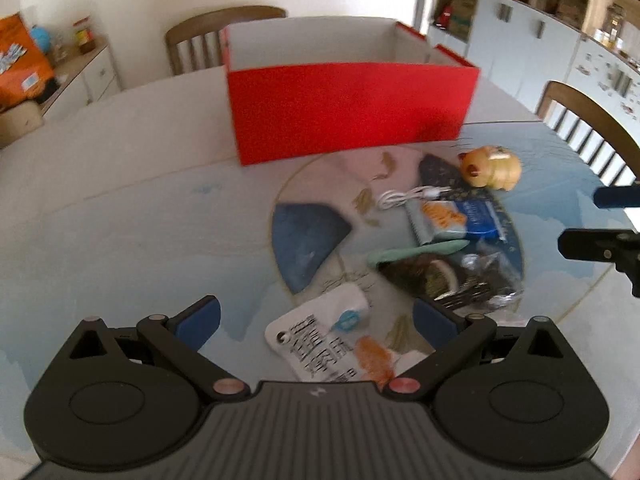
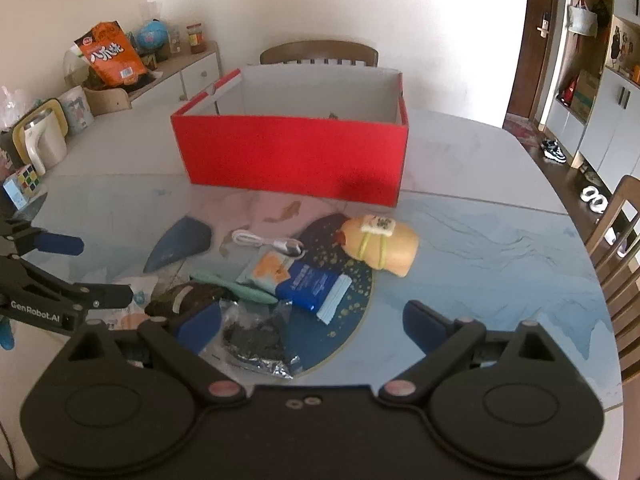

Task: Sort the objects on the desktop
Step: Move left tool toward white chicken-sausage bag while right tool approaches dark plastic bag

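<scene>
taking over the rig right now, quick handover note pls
Left tongs: open, holding nothing, over the white snack packet.
Right tongs: open, holding nothing, near the dark foil bag.
Red box stands open at the back of the table; its contents are mostly hidden.
Still out front of it: plush toy, white cable, blue tissue pack, green tool.
Done: nothing visibly sorted. Left: all of the pile.
</scene>
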The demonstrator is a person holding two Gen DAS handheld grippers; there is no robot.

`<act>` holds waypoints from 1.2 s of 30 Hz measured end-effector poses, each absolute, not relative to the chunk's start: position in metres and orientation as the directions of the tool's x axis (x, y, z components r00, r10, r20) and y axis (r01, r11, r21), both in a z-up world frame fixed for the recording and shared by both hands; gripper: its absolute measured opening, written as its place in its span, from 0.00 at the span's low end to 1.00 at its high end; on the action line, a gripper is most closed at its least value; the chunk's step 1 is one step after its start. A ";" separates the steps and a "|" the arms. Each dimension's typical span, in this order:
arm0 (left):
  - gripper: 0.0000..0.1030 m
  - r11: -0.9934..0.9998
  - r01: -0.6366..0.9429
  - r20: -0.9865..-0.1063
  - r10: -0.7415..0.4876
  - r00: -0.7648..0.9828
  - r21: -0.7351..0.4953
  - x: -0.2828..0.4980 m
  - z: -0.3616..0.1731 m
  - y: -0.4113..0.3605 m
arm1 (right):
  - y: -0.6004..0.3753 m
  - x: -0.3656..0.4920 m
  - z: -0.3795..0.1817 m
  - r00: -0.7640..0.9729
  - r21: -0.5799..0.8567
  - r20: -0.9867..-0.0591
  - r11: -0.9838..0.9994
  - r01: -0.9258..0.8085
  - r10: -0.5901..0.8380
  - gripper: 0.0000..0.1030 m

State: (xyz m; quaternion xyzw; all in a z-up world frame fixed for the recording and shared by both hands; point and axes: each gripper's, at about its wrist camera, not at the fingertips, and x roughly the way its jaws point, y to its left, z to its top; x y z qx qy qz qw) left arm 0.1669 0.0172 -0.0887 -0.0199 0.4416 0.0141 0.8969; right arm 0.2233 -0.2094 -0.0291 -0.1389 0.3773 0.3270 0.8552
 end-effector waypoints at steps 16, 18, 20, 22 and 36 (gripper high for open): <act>1.00 0.988 -0.145 -0.835 0.030 0.550 -0.060 0.161 -0.120 0.018 | -0.186 0.225 -0.065 0.493 0.016 -0.766 0.779 -0.626 0.412 0.90; 1.00 0.986 -0.151 -0.836 0.029 0.548 -0.065 0.161 -0.123 0.019 | -0.184 0.227 -0.069 0.488 0.017 -0.771 0.779 -0.627 0.409 0.90; 1.00 0.985 -0.156 -0.835 0.030 0.550 -0.067 0.162 -0.124 0.020 | -0.180 0.227 -0.073 0.486 0.008 -0.775 0.775 -0.631 0.404 0.90; 1.00 0.985 -0.157 -0.835 0.027 0.550 -0.072 0.163 -0.124 0.021 | -0.176 0.228 -0.077 0.481 0.003 -0.782 0.773 -0.634 0.397 0.89; 1.00 0.991 -0.132 -0.832 0.052 0.552 -0.026 0.165 -0.132 0.025 | -0.191 0.249 -0.086 0.522 -0.069 -0.784 0.788 -0.612 0.337 0.88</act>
